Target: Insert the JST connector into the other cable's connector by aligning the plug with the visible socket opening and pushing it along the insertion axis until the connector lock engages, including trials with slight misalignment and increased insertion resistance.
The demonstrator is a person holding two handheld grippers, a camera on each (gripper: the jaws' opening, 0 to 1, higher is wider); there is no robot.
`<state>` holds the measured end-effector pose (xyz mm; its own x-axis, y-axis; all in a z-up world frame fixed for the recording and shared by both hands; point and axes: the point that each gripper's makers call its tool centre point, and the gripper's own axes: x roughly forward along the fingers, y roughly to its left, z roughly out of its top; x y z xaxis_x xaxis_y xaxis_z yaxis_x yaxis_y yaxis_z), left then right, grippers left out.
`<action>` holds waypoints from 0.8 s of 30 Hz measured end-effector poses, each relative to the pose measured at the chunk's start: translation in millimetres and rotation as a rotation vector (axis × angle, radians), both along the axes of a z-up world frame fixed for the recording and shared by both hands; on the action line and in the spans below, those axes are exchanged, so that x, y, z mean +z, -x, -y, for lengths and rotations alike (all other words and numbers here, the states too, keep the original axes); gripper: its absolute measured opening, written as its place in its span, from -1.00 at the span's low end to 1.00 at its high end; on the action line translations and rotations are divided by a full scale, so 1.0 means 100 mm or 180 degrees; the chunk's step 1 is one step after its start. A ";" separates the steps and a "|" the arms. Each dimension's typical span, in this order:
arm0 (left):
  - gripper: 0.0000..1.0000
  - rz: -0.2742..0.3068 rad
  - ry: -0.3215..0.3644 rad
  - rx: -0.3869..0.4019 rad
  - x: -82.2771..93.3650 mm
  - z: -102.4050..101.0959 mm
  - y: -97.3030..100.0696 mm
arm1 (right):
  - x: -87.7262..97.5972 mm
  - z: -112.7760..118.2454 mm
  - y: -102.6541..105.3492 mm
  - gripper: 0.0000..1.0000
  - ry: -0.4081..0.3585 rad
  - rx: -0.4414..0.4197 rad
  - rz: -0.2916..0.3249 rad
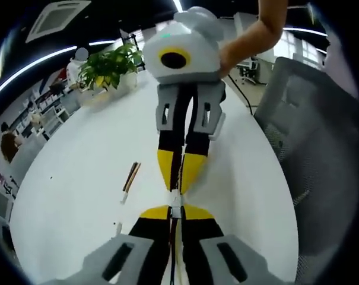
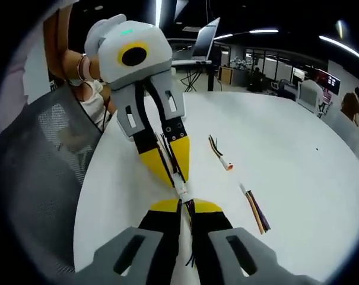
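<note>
Connectors point(image 1: 176, 199) sit right between the two sets of yellow tips, pretty much tip to tip, over the white table point(image 1: 78, 196). In the left gripper view, the left gripper point(image 1: 175, 209) has its jaws pinched together on a cable, with the white plug poking out just past the tips, and the right gripper point(image 1: 180, 178) comes in from straight ahead, jaws also squeezed shut on its own cable. Same story in the right gripper view: right gripper point(image 2: 185, 205) closed on dark wires that trail back between its jaws, left gripper point(image 2: 176, 172) clamped on the other cable point(image 2: 170, 151), and the white connector pair point(image 2: 182, 190) bridging the small gap between them. Can't tell if the lock is actually clicked in or whether the two halves are fully seated, too small. Off to the side of the tips there's a spare cable point(image 2: 219, 153) with an orange-ish end lying flat, and another loose wire bundle point(image 2: 254, 209) nearer the right gripper, both well clear of the joint. In the left gripper view one of those stray cables point(image 1: 130, 178) lies left of the tips. Beyond the right gripper sits a potted plant point(image 1: 111, 65). Table edge curves away near a grey mesh chair point(image 1: 310, 136), with plenty of bare tabletop on the other side.
</note>
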<state>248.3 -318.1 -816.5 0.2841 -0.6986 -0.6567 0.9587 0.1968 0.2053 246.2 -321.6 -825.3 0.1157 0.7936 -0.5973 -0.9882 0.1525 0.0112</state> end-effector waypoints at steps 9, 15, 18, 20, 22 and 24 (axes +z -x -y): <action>-1.00 -0.0070 0.0092 -0.0003 0.01 0.05 0.03 | 0.02 0.01 0.03 -0.95 -0.0022 0.0038 0.0011; -1.00 -0.0047 0.0111 0.0000 0.03 0.04 0.01 | 0.03 -0.02 0.01 -0.96 -0.0025 0.0053 0.0055; -1.00 -0.0025 0.0090 -0.0024 0.02 0.03 0.01 | 0.03 -0.03 0.02 -0.96 -0.0024 0.0064 0.0048; -1.00 -0.0042 0.0085 -0.0034 0.00 0.05 0.02 | 0.02 -0.03 0.03 -0.96 -0.0029 0.0091 0.0034; -1.00 -0.0043 0.0076 -0.0039 0.00 0.03 0.03 | 0.01 -0.04 0.04 -0.96 -0.0026 0.0101 0.0036; -1.00 -0.0044 0.0086 -0.0036 0.01 0.03 0.03 | 0.01 -0.05 0.04 -0.96 -0.0029 0.0101 0.0034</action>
